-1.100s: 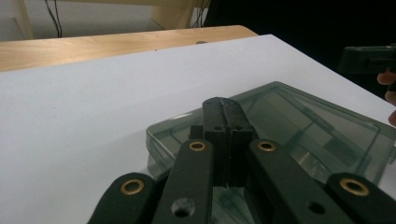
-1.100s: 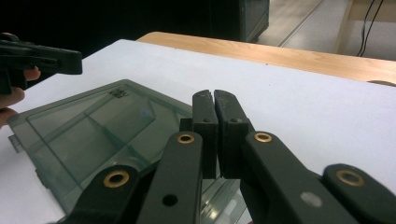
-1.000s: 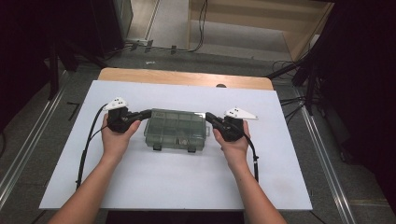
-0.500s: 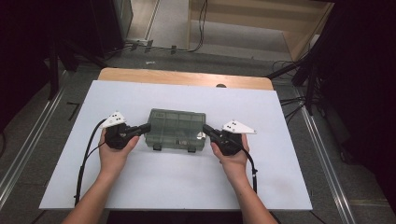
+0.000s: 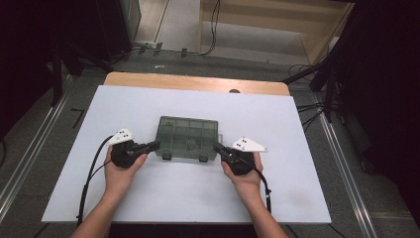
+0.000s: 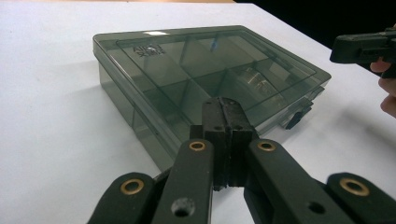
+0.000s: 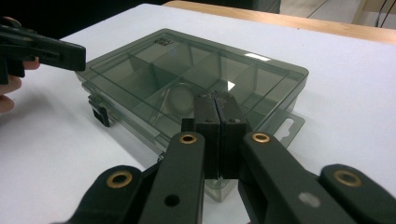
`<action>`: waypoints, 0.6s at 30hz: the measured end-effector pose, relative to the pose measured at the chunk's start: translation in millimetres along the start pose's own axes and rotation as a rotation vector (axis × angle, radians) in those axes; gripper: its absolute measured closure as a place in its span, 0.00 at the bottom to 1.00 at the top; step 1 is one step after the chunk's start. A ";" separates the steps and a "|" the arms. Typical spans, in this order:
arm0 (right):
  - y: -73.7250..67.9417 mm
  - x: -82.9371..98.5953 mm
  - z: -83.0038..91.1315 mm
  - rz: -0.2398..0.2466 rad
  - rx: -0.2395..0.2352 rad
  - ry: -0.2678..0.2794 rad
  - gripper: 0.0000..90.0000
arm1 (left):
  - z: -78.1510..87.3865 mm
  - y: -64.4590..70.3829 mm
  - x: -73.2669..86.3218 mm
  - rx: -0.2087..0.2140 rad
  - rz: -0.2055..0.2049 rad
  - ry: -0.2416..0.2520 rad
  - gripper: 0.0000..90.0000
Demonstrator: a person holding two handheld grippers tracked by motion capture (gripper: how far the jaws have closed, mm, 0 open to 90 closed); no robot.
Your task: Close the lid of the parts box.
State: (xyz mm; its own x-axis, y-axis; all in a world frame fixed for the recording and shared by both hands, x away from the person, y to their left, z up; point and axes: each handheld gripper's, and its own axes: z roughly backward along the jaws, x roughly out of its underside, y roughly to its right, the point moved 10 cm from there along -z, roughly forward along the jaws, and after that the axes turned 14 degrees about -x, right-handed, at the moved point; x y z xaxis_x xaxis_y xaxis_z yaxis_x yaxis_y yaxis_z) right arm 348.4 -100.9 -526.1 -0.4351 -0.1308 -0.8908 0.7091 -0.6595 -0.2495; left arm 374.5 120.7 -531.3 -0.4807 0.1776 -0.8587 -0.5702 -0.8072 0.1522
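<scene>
Both grippers have slid toward the person, the left gripper (image 5: 148, 147) and right gripper (image 5: 220, 148) with jaws pressed together and holding nothing, flanking the smoky compartment box (image 5: 188, 137) at mid-desk (image 5: 297, 198), probably squaring it up.

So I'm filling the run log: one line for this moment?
left claw: shut, at box's left end | right claw: shut, at right end | compartment box: lid closed, on white table
</scene>
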 end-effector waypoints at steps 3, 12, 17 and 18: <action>-0.9 0.8 -1.7 0.005 -0.004 -0.004 0.96 | -2.2 -0.9 3.4 -0.008 -0.006 -0.013 0.99; -0.4 7.7 -5.1 0.010 0.005 -0.028 0.96 | -1.9 -3.6 4.5 -0.006 0.002 -0.009 0.99; -0.6 12.2 -6.1 0.020 0.002 -0.045 0.96 | -2.3 -4.9 4.2 -0.004 0.010 -0.008 0.99; -0.4 12.4 -6.1 0.022 0.003 -0.046 0.96 | -2.5 -5.0 4.1 -0.005 0.012 -0.007 0.99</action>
State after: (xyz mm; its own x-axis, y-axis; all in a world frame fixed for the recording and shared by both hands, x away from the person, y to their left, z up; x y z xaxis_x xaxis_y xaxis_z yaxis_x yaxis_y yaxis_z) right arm 346.1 -97.8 -539.4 -0.4442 -0.1794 -0.8778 0.7172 -0.6584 -0.2284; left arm 377.1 124.1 -536.8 -0.4923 0.1723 -0.8532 -0.5614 -0.8120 0.1599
